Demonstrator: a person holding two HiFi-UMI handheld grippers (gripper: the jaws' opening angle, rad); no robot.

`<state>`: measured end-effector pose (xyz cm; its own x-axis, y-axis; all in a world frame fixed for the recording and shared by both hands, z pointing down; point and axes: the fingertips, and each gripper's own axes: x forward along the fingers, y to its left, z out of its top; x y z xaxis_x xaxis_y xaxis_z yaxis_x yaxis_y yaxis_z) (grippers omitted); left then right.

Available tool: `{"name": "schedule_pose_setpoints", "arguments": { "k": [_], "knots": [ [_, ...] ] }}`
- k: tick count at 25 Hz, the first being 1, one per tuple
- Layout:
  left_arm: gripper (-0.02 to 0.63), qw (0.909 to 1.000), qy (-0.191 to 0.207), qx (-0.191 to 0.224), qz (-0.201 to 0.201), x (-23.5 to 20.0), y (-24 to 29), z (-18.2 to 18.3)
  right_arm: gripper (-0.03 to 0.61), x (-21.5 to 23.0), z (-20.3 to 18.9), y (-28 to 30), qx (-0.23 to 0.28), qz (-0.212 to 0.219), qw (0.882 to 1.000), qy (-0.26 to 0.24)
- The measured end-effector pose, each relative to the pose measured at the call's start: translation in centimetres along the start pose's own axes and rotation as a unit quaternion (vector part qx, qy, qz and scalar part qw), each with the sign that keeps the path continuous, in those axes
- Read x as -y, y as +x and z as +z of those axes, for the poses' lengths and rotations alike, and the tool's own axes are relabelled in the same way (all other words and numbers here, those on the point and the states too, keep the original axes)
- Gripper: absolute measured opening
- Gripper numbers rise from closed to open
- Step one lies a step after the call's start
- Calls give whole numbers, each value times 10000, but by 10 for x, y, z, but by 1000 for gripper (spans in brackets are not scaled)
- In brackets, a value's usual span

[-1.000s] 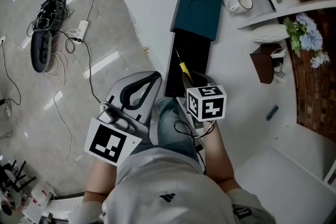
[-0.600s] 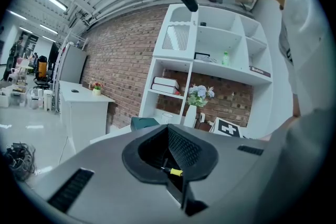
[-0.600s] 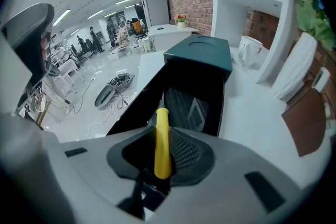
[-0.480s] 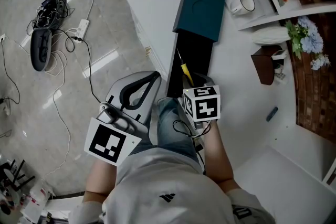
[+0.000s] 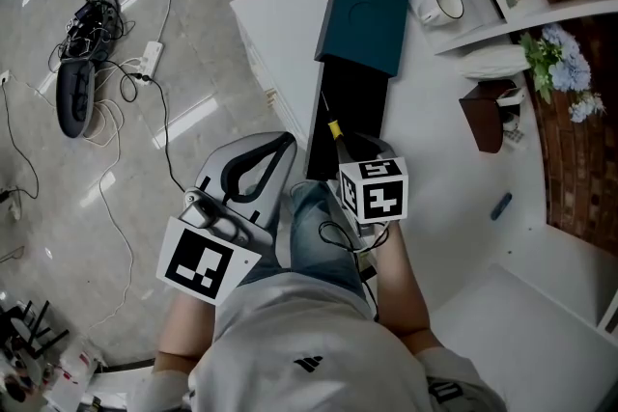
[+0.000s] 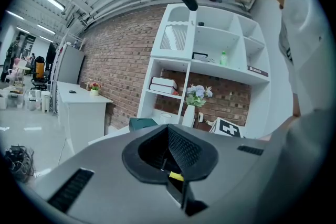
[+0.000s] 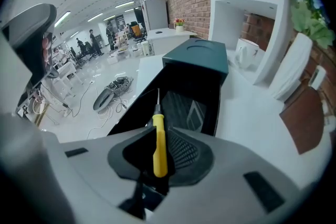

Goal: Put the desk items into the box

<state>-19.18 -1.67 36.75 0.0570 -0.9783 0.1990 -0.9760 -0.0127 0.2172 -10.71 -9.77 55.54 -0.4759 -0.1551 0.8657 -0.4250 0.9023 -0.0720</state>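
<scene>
Right claw (image 7: 157, 134), just nipped tighter, grips the slim yellow-handled screwdriver (image 7: 159, 152). Its shaft points forward and down, lengthwise along the long open black box (image 7: 202, 80) directly below. Left claw (image 6: 169, 136), pinched together and empty, sits farther off.

Barely anything moved. My right tool (image 7: 157, 136) nudged slightly left over the box (image 5: 365, 99), and its jaws just closed a touch tighter on the yellow screwdriver (image 7: 159, 150).
</scene>
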Motion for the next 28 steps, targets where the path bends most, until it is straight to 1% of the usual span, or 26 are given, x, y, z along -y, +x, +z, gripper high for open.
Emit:
{"name": "schedule_pose_setpoints", "arguments": {
  "k": [3,5,9,12,17,22,28],
  "knots": [
    [12,10000,17,-5,-48,1,1,1,29,5,3,-5,186,-84,9997,117],
    [12,10000,12,-13,-83,1,2,2,11,6,7,-9,311,-71,9993,171],
    [12,9998,56,-18,-200,4,6,3,9,4,18,-20,661,118,9971,355],
    [12,9994,84,-27,-333,9,10,5,8,1,30,-33,1082,237,9928,466],
    [12,9981,165,-18,-593,18,20,10,8,-4,47,-56,1663,306,9846,446],
    [12,9950,292,7,-952,30,29,18,8,-6,62,-85,2227,391,9715,705],
    [12,9895,438,42,-1378,47,38,27,8,-7,76,-124,2947,267,9523,746]
  ]
}}
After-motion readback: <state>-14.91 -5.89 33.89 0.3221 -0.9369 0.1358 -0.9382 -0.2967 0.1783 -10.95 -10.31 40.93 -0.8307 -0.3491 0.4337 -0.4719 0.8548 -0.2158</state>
